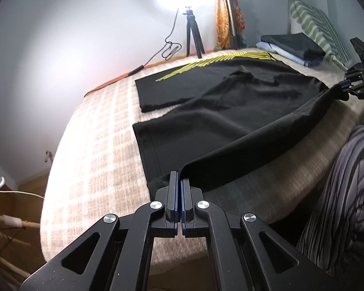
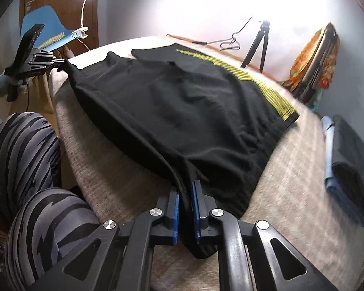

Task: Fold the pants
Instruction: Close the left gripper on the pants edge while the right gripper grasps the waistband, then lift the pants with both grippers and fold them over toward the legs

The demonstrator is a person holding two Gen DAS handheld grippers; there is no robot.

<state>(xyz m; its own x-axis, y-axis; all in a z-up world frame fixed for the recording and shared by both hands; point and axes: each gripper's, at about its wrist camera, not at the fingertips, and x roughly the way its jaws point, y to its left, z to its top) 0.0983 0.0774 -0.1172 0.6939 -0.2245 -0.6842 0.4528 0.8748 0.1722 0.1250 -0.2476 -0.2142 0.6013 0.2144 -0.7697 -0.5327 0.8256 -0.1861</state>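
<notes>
The black pants lie spread across the bed. At their left end, the left hand-held gripper is clamped on the near hem corner. At their right end, the right hand-held gripper pinches the waistband edge, the near edge lifted between them.

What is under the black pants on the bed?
The black pants lie on a checked bedspread, visible all around them. Both grippers, left and right, pinch the near edge. Anything beneath the fabric is covered.
</notes>
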